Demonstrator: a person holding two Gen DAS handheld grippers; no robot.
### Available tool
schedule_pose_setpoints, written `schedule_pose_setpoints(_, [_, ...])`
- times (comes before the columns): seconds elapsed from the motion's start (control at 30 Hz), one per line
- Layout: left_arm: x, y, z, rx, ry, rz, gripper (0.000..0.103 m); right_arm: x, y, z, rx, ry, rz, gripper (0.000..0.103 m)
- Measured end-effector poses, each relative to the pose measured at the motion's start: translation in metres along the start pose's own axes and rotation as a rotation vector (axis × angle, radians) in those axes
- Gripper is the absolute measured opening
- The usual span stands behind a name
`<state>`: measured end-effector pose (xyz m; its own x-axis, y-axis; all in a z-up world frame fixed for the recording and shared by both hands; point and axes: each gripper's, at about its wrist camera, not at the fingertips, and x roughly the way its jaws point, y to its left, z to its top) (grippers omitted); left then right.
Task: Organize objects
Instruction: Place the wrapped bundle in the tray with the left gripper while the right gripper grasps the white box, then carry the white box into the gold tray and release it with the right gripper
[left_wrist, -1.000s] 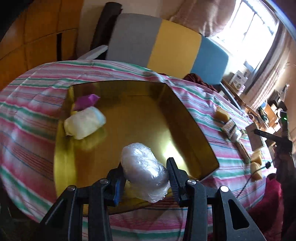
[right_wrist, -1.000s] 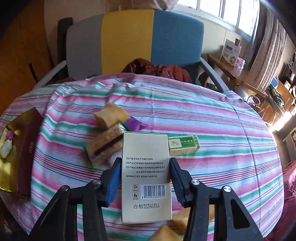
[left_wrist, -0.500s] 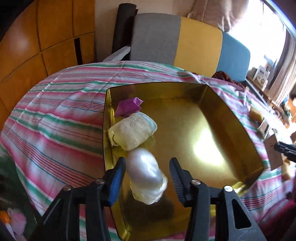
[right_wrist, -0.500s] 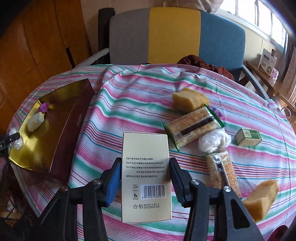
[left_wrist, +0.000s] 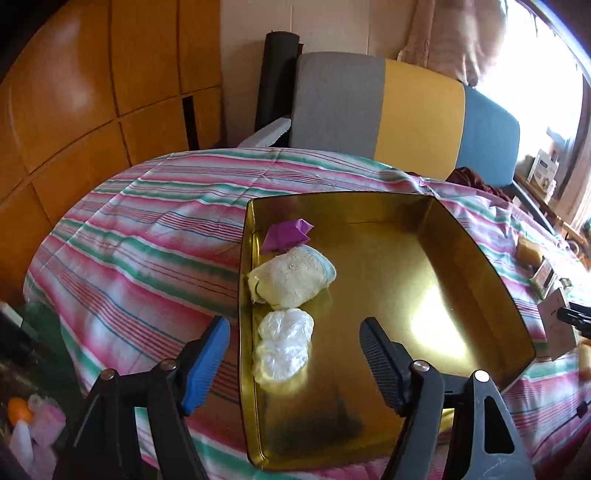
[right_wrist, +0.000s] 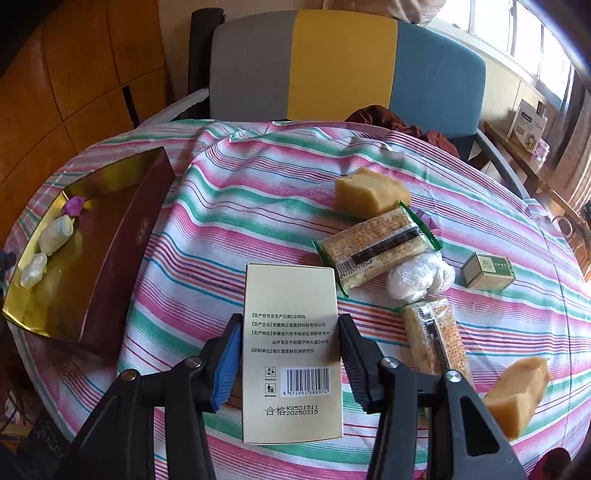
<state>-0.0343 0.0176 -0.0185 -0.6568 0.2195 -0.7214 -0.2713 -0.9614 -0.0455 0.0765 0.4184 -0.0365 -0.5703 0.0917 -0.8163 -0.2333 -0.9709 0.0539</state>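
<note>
1. Since a second ago, plastic-wrapped bundle is lying released in the gold tray, beside the left wall; left tool is opening, pads clear.
2. Right tool is gripping the cream box above the worktop.
3. Risk: the box is slipping or clipping the tray rim.
4. Box's long axis is pointing away from the camera.

Readable print only on pale cream rectangular cardboard box: Chinese lines incl. 生产批号及生产日期, 生产企业, 生产地址, 研制单位; barcode 6972051380971; 合格 R2531511 20250315 at bottom. Barcode on clear-wrapped cracker pack with green edges, digits about 692225171234, partly unsure. Small green carton: print too small.
</note>
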Motion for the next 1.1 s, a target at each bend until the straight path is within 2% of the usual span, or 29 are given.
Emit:
schedule_pose_setpoints(0.1, [-0.012, 0.002, -0.003, -0.022, -0.014, 0.005, 0.077, -0.02, 0.02, 0.014, 0.03, -0.05, 0.082, 0.051])
schedule_pose_setpoints(0.27, [-0.023, 0.005, -0.005, -0.039, -0.028, 0.024, 0.078, -0.036, 0.104, 0.043, -0.09, -0.076, 0.217, 0.051])
schedule_pose_setpoints(0.37, [-0.025, 0.008, -0.008, -0.048, -0.034, 0.032, 0.079, -0.023, 0.159, 0.055, -0.167, -0.026, 0.271, 0.051])
schedule_pose_setpoints(0.5, [-0.025, 0.019, -0.012, -0.078, -0.028, 0.032, 0.08, 0.017, 0.216, 0.059, -0.215, 0.075, 0.254, 0.051])
schedule_pose_setpoints(0.57, [-0.025, 0.026, -0.014, -0.09, -0.027, 0.04, 0.08, 0.04, 0.237, 0.056, -0.224, 0.127, 0.215, 0.051])
schedule_pose_setpoints(0.63, [-0.026, 0.035, -0.015, -0.112, -0.027, 0.05, 0.08, 0.06, 0.253, 0.051, -0.209, 0.178, 0.2, 0.051])
schedule_pose_setpoints(0.73, [-0.026, 0.05, -0.018, -0.147, -0.03, 0.072, 0.08, 0.076, 0.272, 0.041, -0.177, 0.22, 0.223, 0.052])
schedule_pose_setpoints(0.8, [-0.026, 0.059, -0.02, -0.169, -0.031, 0.083, 0.08, 0.079, 0.281, 0.037, -0.143, 0.24, 0.289, 0.053])
schedule_pose_setpoints(0.9, [-0.026, 0.07, -0.02, -0.198, -0.033, 0.091, 0.08, 0.085, 0.294, 0.031, -0.085, 0.311, 0.457, 0.054])
schedule_pose_setpoints(1.0, [-0.029, 0.073, -0.02, -0.205, -0.044, 0.096, 0.08, 0.084, 0.298, 0.026, -0.082, 0.295, 0.473, 0.056])
schedule_pose_setpoints(1.1, [-0.031, 0.073, -0.019, -0.2, -0.052, 0.098, 0.08, 0.081, 0.287, 0.023, -0.033, 0.288, 0.531, 0.058])
